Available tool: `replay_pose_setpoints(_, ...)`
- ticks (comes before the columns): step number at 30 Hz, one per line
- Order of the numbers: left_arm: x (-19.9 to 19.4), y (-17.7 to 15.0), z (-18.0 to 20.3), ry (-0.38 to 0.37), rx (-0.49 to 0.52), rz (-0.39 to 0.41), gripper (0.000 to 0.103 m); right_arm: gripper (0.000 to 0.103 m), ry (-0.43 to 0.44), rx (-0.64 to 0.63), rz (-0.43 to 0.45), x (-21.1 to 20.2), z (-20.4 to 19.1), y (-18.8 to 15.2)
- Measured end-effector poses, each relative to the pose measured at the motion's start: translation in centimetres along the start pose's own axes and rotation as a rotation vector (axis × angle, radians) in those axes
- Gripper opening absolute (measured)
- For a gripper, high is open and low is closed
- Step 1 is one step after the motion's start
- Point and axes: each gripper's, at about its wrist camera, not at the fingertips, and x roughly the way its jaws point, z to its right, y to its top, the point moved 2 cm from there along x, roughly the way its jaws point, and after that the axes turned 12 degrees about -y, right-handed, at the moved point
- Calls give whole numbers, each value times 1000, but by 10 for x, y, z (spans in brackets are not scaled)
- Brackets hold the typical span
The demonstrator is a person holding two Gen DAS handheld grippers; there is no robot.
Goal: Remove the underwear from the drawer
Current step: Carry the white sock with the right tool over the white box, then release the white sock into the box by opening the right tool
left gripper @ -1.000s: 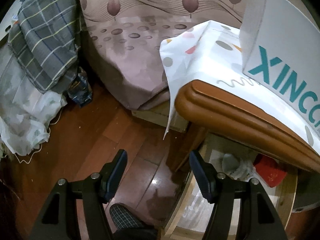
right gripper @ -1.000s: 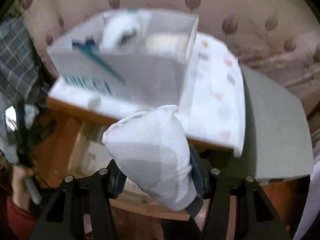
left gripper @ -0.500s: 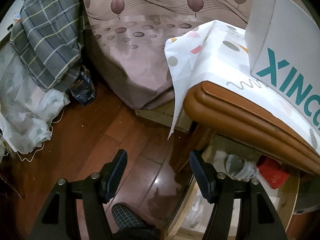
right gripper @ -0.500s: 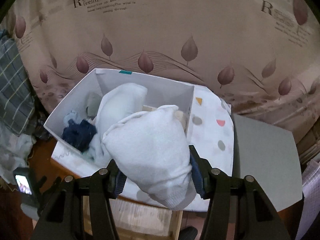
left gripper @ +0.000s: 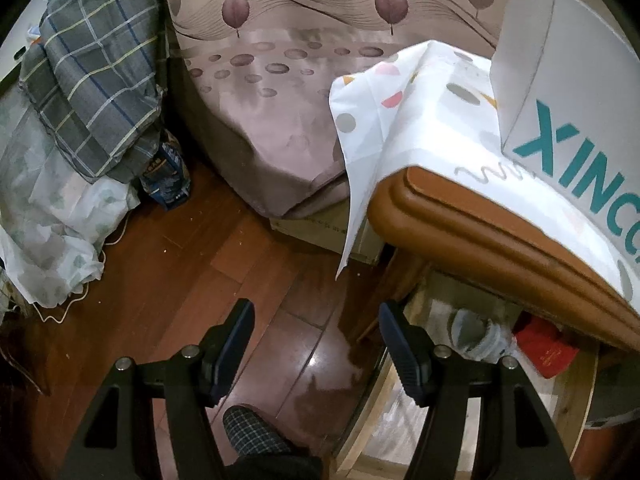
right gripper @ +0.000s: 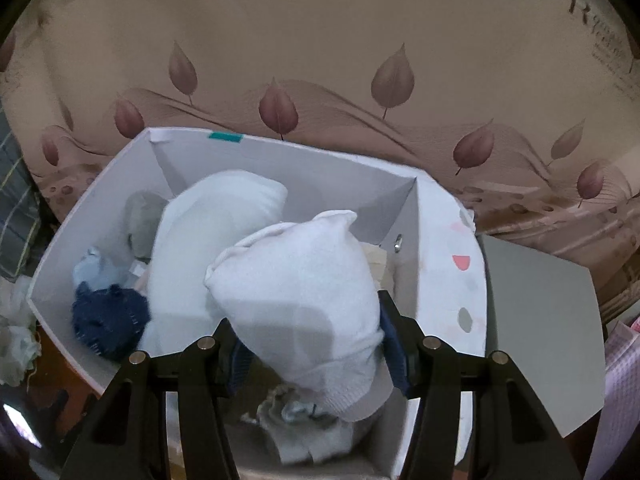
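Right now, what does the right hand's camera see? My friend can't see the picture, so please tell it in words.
The right gripper is clamped on a bundle of white underwear, held over an open white box. Inside the box lie another white bundle, a dark blue piece and a grey one. Behind the box is a beige bedsheet printed with leaves.

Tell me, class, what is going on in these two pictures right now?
A person is working with a hand-held gripper in each hand. The right gripper is shut on a rolled white garment and holds it over a white cardboard box that already contains other folded clothes. The left gripper is open and empty, pointing down at the wooden floor beside an open drawer under the brown tabletop.
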Motion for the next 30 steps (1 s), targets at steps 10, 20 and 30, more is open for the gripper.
replay_pose_setpoints(10, 2, 0, 4, -8, 17, -18, 66, 59, -11, -14, -50, 26, -7, 1)
replay_pose_setpoints(20, 5, 0, 4, -7, 12, -31, 66, 78, 17, -31, 1, 7, 1, 0)
replay_pose_setpoints(30, 5, 2, 2, -7, 5, -32, 66, 85, -1, -123, 123, -41, -4, -3)
